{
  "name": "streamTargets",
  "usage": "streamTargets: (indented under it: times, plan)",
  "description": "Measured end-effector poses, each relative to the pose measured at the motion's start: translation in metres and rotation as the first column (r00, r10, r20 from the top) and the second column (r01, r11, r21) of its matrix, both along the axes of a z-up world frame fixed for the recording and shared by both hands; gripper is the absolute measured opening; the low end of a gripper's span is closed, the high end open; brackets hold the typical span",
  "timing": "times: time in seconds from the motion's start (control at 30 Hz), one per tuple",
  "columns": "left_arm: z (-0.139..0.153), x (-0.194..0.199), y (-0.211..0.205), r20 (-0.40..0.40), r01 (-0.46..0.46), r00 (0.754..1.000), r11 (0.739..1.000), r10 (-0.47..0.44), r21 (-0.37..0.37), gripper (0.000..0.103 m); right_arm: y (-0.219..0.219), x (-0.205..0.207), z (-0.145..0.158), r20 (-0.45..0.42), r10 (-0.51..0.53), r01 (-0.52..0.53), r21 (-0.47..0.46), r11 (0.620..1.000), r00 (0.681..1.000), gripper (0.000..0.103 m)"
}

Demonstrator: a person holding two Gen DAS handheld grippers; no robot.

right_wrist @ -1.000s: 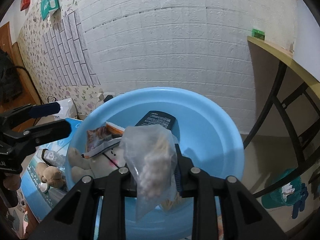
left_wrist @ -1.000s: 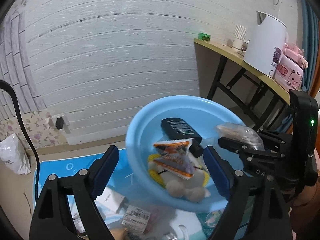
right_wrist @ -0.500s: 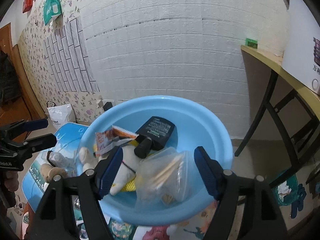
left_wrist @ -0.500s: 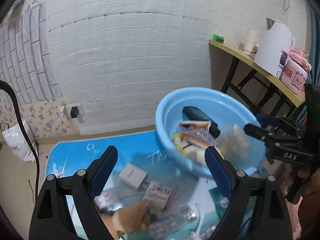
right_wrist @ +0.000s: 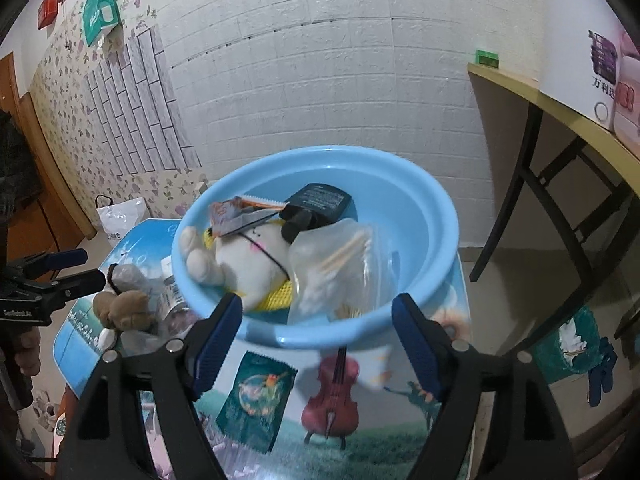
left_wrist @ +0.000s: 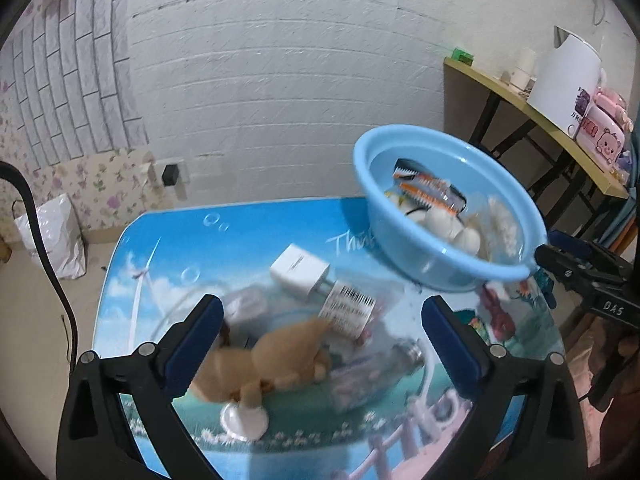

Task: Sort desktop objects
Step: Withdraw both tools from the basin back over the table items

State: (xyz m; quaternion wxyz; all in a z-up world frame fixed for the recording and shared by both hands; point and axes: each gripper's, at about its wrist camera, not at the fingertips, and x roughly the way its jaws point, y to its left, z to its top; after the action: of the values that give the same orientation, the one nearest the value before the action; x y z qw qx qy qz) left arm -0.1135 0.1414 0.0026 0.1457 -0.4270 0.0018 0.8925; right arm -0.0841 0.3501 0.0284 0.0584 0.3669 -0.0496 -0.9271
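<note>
A light blue basin (right_wrist: 424, 216) stands on the picture-printed table top (right_wrist: 288, 392); it also shows in the left wrist view (left_wrist: 404, 216). It holds a white plush toy (right_wrist: 248, 256), a snack packet (right_wrist: 228, 216), a black bottle (right_wrist: 320, 200) and a clear bag of cotton swabs (right_wrist: 340, 268). My right gripper (right_wrist: 316, 344) is open and empty, just before the basin's near rim. My left gripper (left_wrist: 320, 340) is open and empty above a brown plush toy (left_wrist: 272, 356), a white charger (left_wrist: 300, 272), a labelled clear bag (left_wrist: 348, 312) and a clear bottle (left_wrist: 372, 372).
A green sachet (right_wrist: 256, 400) lies on the table near the right gripper. A white round cap (left_wrist: 244, 420) lies by the brown plush. A side desk (left_wrist: 520, 92) with a white kettle (left_wrist: 560, 80) stands at the right. A white plastic bag (left_wrist: 56, 236) sits on the floor at the left.
My right gripper opened and let the bag of cotton swabs drop into the basin, then drew back. My left gripper pulled back and left, from over the basin to over the loose items.
</note>
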Motion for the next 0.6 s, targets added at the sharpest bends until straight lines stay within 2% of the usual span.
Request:
streamTargets:
  times: [0.07, 0.23, 0.43, 0.47, 0.53, 0.57, 0.6]
  plan:
    - [-0.002, 0.005, -0.006, 0.006, -0.014, 1.0, 1.0, 0.014, 0.002, 0.1, -0.001, 0.006, 0.003, -0.018, -0.008, 0.008, 0.006, 1.0, 1.0, 0.078]
    - [-0.004, 0.012, -0.017, 0.009, -0.04, 0.999, 0.999, 0.04, -0.003, 0.1, -0.006, 0.021, 0.018, -0.112, -0.064, 0.077, 0.113, 0.991, 0.992, 0.078]
    - [-0.004, 0.019, -0.022, -0.002, -0.052, 0.999, 0.998, 0.052, -0.02, 0.1, -0.008, 0.031, 0.03, -0.171, -0.043, 0.06, 0.099, 0.993, 0.984, 0.078]
    - [-0.004, 0.02, -0.022, -0.008, -0.052, 0.999, 0.998, 0.051, -0.028, 0.1, -0.01, 0.03, 0.029, -0.168, -0.031, 0.048, 0.102, 0.994, 0.985, 0.08]
    - [-0.003, 0.022, -0.022, -0.017, -0.05, 0.999, 0.998, 0.049, -0.037, 0.1, -0.013, 0.03, 0.027, -0.16, -0.016, 0.034, 0.11, 0.993, 0.987, 0.099]
    - [-0.002, 0.022, -0.022, -0.019, -0.05, 0.999, 0.998, 0.049, -0.037, 0.1, -0.015, 0.03, 0.025, -0.159, -0.007, 0.024, 0.106, 0.994, 0.987, 0.103]
    - [-0.002, 0.022, -0.021, -0.021, -0.051, 0.999, 0.998, 0.05, -0.036, 0.1, -0.017, 0.032, 0.024, -0.169, 0.004, 0.013, 0.1, 0.995, 0.986, 0.103]
